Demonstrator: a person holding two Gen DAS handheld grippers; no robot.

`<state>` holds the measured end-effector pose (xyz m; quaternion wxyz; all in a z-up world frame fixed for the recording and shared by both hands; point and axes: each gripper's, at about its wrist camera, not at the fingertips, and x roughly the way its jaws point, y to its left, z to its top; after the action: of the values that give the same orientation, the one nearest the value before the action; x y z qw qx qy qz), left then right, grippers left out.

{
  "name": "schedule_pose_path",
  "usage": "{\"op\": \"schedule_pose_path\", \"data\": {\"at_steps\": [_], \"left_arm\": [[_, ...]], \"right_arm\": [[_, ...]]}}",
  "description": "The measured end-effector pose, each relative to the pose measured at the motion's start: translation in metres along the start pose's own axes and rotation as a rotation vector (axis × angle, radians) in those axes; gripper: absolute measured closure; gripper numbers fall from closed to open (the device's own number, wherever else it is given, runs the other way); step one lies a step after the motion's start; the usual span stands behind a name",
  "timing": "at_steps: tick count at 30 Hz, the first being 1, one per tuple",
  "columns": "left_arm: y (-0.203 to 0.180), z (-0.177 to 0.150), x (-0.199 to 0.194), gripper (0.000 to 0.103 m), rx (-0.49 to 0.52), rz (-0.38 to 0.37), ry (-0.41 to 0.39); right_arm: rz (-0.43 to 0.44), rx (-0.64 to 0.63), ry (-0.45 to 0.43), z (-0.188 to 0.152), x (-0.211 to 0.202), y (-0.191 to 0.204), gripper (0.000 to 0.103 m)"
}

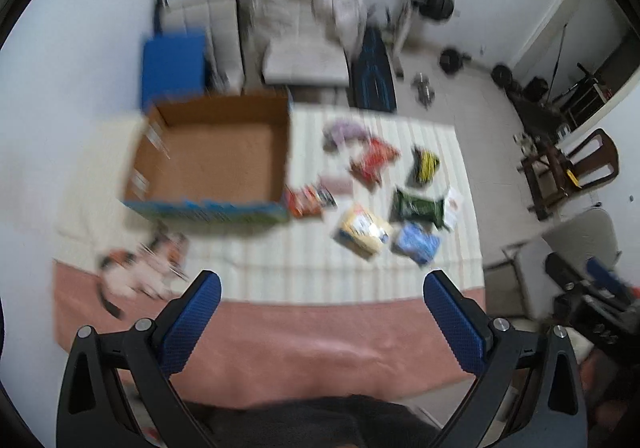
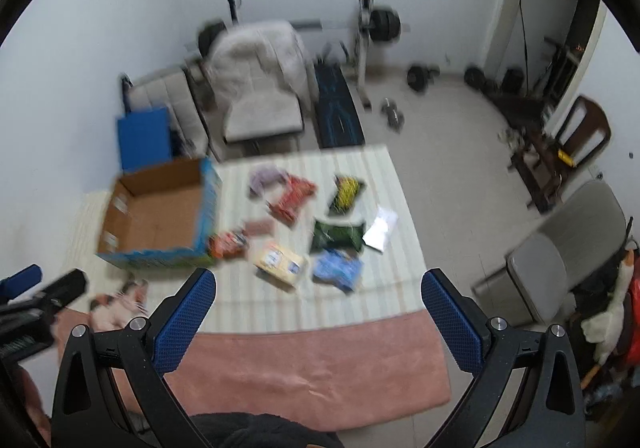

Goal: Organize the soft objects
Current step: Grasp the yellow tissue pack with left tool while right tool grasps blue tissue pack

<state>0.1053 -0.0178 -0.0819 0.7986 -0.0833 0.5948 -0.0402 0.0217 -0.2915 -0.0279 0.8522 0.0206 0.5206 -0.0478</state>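
An open, empty cardboard box (image 1: 216,155) (image 2: 156,211) sits on a cream striped mat (image 1: 280,260) (image 2: 304,300). Right of it lie several soft packets: purple (image 1: 344,129) (image 2: 264,175), red-orange (image 1: 374,159) (image 2: 292,195), black-yellow (image 1: 426,165) (image 2: 346,191), dark green (image 1: 418,205) (image 2: 338,236), blue (image 1: 416,244) (image 2: 336,268), yellow (image 1: 362,230) (image 2: 280,262) and an orange one (image 1: 308,199) (image 2: 228,244) by the box. A white-orange plush (image 1: 140,268) (image 2: 116,304) lies front left. My left gripper (image 1: 322,288) and right gripper (image 2: 318,286) are open and empty, high above the mat's near edge. Both views are blurred.
A pink towel (image 1: 280,344) (image 2: 312,360) covers the near end. Behind the mat stand a grey padded chair (image 1: 308,35) (image 2: 260,87), a blue block (image 1: 172,63), a weight bench (image 2: 336,107) and barbell rack. Folding chair (image 2: 560,256) and wooden chair (image 2: 580,135) at right.
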Motion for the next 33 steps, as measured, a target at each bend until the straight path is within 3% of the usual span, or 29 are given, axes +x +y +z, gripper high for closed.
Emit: {"op": "schedule_pose_path", "data": {"at_steps": [5, 8, 12, 17, 22, 23, 26, 28, 29, 33], "left_arm": [[-0.004, 0.032, 0.124, 0.0, -0.11, -0.082, 0.256], [-0.013, 0.037, 0.185, 0.0, -0.142, -0.084, 0.359], [-0.026, 0.041, 0.266, 0.0, -0.21, -0.087, 0.517], [-0.028, 0.049, 0.34, 0.0, -0.309, -0.097, 0.641], [-0.035, 0.051, 0.388, 0.002, -0.329, -0.055, 0.722], [-0.037, 0.049, 0.395, 0.002, -0.324, -0.044, 0.733], [-0.042, 0.044, 0.408, 0.002, -0.287, 0.0, 0.737], [-0.052, 0.041, 0.412, 0.007, -0.2, 0.062, 0.719], [-0.056, 0.038, 0.409, 0.012, -0.107, 0.116, 0.698], [-0.064, 0.019, 0.399, 0.014, 0.163, 0.256, 0.648]], "right_arm": [[0.057, -0.006, 0.233, 0.012, 0.139, -0.02, 0.0], [0.119, -0.114, 0.328, 0.006, 0.221, -0.023, 0.0], [0.111, -0.284, 0.409, -0.002, 0.317, -0.024, 0.0], [0.166, -0.416, 0.496, -0.012, 0.387, -0.017, 0.004], [0.206, -0.457, 0.564, -0.024, 0.434, -0.008, 0.006], [0.192, -0.463, 0.568, -0.027, 0.441, -0.007, 0.015], [0.193, -0.366, 0.586, -0.03, 0.453, -0.017, 0.022], [0.192, -0.275, 0.609, -0.034, 0.454, -0.028, 0.029], [0.188, -0.223, 0.643, -0.037, 0.455, -0.035, 0.034], [0.25, -0.121, 0.705, -0.045, 0.453, -0.045, 0.033]]}}
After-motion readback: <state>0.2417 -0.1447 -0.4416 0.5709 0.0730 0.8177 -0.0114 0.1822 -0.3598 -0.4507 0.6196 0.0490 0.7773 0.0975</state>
